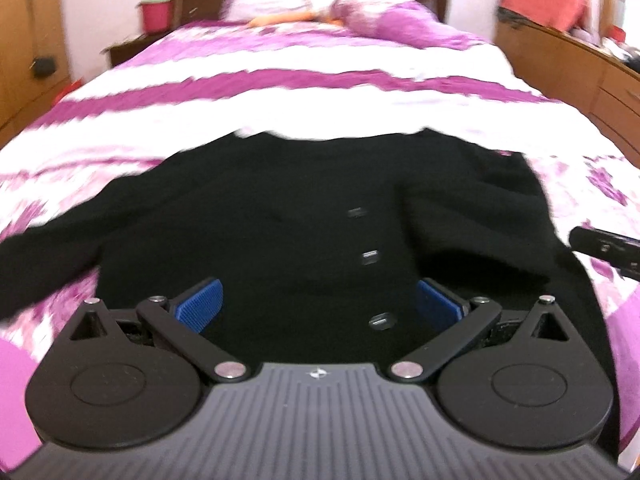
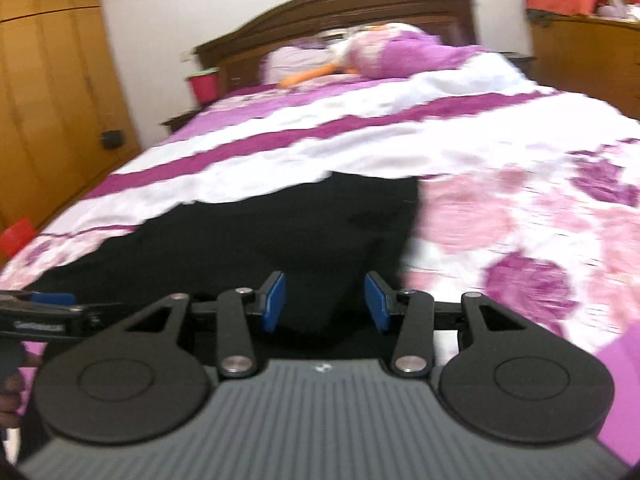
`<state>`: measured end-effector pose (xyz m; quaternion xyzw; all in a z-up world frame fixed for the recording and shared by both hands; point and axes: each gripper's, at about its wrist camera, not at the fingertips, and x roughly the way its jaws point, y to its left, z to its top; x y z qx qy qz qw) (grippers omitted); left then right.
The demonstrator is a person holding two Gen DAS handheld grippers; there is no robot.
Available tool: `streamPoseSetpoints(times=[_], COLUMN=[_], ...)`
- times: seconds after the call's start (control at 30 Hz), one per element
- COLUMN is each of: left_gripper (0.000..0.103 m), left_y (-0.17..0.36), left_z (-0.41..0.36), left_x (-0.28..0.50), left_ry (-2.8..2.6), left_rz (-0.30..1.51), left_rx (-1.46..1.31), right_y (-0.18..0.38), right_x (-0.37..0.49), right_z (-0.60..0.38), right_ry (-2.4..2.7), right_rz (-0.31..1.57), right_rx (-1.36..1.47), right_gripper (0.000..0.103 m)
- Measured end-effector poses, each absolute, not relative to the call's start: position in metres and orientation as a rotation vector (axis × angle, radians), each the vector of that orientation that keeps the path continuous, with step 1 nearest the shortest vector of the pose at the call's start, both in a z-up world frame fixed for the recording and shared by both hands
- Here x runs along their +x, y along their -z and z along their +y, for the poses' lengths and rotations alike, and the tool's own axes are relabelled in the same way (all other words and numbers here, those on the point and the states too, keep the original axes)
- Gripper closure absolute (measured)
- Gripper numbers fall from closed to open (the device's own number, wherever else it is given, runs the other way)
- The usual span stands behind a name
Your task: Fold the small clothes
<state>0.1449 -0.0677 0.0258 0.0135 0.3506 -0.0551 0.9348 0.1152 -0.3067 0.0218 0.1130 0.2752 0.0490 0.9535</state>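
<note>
A small black buttoned cardigan (image 1: 280, 220) lies spread flat on the bed, one sleeve stretched out to the left and the right side folded over; it also shows in the right wrist view (image 2: 260, 240). My left gripper (image 1: 318, 306) is open with blue pads wide apart, hovering over the garment's lower front near the buttons (image 1: 370, 257). My right gripper (image 2: 325, 300) is open and empty over the cardigan's right part. The right gripper's tip (image 1: 600, 246) shows at the right edge of the left view, and the left gripper (image 2: 40, 312) at the left edge of the right view.
The bed has a purple, pink and white floral cover (image 2: 500, 208) with pillows and a stuffed toy (image 1: 340, 16) at the dark wooden headboard (image 2: 340, 4). A red pot (image 1: 156, 14) stands on the nightstand. Wooden wardrobes (image 2: 48, 80) stand left, a wooden dresser (image 1: 580, 64) right.
</note>
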Motion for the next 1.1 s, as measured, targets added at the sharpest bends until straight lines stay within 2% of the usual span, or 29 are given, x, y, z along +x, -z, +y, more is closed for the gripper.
streamPoseSetpoints(times=[0.57,0.63,0.83,0.87,0.93,0.97,1.0,1.1], left_gripper=[0.0,0.003,0.025,0.031,0.052,0.068,0.077,0.085], left_y=[0.006,0.012,0.028,0.029,0.029,0.029,0.027,0.017], left_z=[-0.208,-0.217,-0.232,-0.233,-0.233,-0.232,-0.23,-0.214], left_x=[0.156,0.156,0.162,0.163,0.165,0.165,0.167,0.171], left_ry=[0.379,0.398,0.402,0.401,0.414,0.417,0.416,0.419], left_rz=[0.616,0.584,0.545,0.54,0.531,0.529,0.53,0.537], left_rx=[0.29,0.342,0.44,0.445,0.441,0.435,0.421,0.314], right_y=[0.022,0.025,0.03,0.031,0.033,0.034,0.035,0.036], right_x=[0.107,0.107,0.106,0.106,0.107,0.107,0.107,0.107], right_z=[-0.363,-0.364,-0.365,-0.365,-0.366,-0.366,-0.367,-0.366], right_ry=[0.003,-0.006,-0.021,-0.023,-0.027,-0.028,-0.029,-0.031], right_rz=[0.646,0.647,0.637,0.637,0.635,0.635,0.633,0.63], right_rx=[0.282,0.281,0.277,0.278,0.282,0.284,0.286,0.279], right_gripper=[0.057,0.057,0.057,0.057,0.057,0.057,0.057,0.057])
